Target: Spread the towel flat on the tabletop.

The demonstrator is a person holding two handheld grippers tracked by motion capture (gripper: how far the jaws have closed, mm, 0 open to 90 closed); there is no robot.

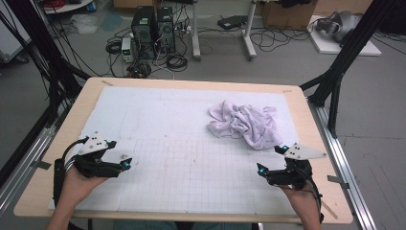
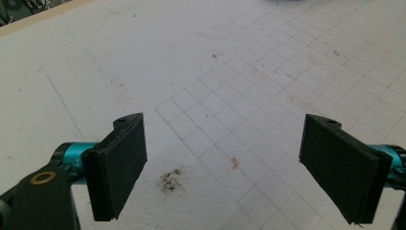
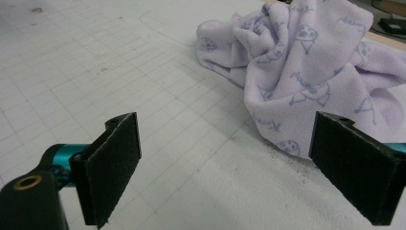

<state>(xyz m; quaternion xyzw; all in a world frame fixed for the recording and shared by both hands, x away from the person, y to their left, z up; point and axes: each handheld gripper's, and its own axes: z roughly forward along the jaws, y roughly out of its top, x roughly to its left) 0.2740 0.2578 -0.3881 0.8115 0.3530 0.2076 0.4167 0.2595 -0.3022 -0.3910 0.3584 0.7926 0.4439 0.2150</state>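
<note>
High view shows a crumpled lilac cloth [image 1: 245, 124] on the table [image 1: 57, 143] just beyond the right claw [image 1: 271, 159], both claws spread and empty; soft, light and limp, it likely suits pinching a raised fold at its near edge.

left gripper [image 1: 125, 160] low at left, jaws wide apart; right gripper [image 1: 273, 159] low at right, jaws wide apart.

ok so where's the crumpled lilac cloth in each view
high view: crumpled lilac cloth right of centre on the white gridded mat, beyond the right tool.
left gripper view: not in it.
right gripper view: upper right, ahead of the open jaws.
shared landmark: the mat's printed grid.
</note>
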